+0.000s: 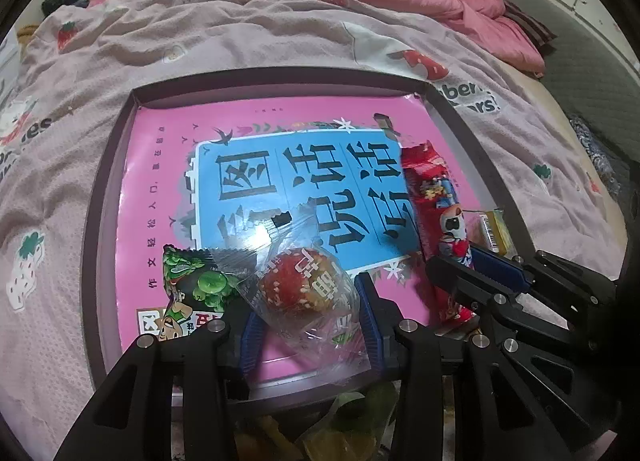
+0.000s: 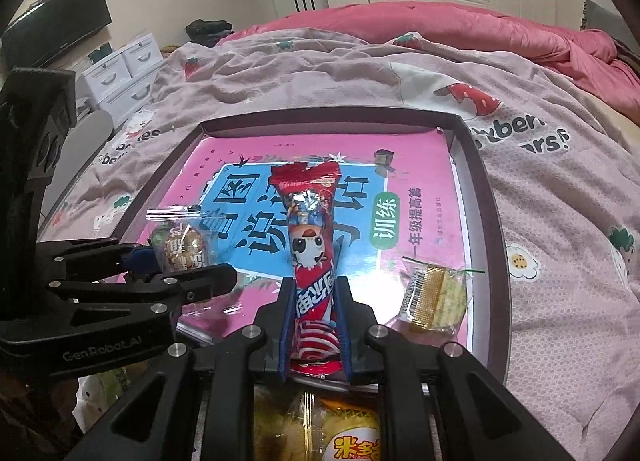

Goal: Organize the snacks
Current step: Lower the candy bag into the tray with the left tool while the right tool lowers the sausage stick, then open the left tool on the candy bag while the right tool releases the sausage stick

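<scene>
A dark-rimmed tray (image 1: 105,197) (image 2: 486,181) lies on the bed with a pink book (image 1: 160,165) (image 2: 424,165) inside. My left gripper (image 1: 308,301) is shut on a clear packet with a red round snack (image 1: 304,285), held over the tray's near edge; the packet also shows in the right wrist view (image 2: 180,245). My right gripper (image 2: 314,297) is shut on a long red snack bag (image 2: 310,221), also seen in the left wrist view (image 1: 436,197). A green pea packet (image 1: 192,289) lies on the book at the left. A yellow wafer packet (image 2: 434,293) (image 1: 494,229) lies at the right.
The tray rests on a pink strawberry-print blanket (image 1: 240,33) (image 2: 320,73). More snack packets lie below the grippers, outside the tray's near edge (image 2: 340,433) (image 1: 320,433). White drawers (image 2: 120,69) stand left of the bed. A red duvet (image 2: 480,29) lies at the back.
</scene>
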Action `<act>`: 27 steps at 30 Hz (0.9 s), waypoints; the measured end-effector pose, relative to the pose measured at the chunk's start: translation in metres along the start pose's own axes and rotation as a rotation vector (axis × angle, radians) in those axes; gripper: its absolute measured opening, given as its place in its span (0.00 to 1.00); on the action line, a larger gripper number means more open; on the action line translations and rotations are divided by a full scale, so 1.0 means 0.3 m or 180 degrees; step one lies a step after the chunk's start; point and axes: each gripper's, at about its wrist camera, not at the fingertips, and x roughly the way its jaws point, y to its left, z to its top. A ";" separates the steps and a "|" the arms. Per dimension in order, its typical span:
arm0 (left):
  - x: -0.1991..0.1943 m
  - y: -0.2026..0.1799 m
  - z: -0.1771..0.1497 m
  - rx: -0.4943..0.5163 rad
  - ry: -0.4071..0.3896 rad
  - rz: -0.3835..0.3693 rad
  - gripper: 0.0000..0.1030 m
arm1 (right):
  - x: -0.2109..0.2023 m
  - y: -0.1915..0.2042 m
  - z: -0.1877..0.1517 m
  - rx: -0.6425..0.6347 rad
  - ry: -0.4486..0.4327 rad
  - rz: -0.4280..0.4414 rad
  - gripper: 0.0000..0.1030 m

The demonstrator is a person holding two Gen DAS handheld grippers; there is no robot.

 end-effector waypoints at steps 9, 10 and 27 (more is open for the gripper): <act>-0.030 0.016 -0.005 0.0010 -0.0138 -0.0057 0.44 | 0.002 -0.014 -0.012 0.0056 -0.0002 -0.0035 0.32; -0.036 0.021 -0.006 0.0009 -0.0164 -0.0058 0.44 | 0.001 -0.016 -0.012 0.0066 -0.0012 -0.0043 0.32; -0.117 0.031 -0.017 -0.0078 -0.0325 -0.0287 0.54 | -0.103 -0.013 0.012 0.0099 -0.0489 0.0064 0.40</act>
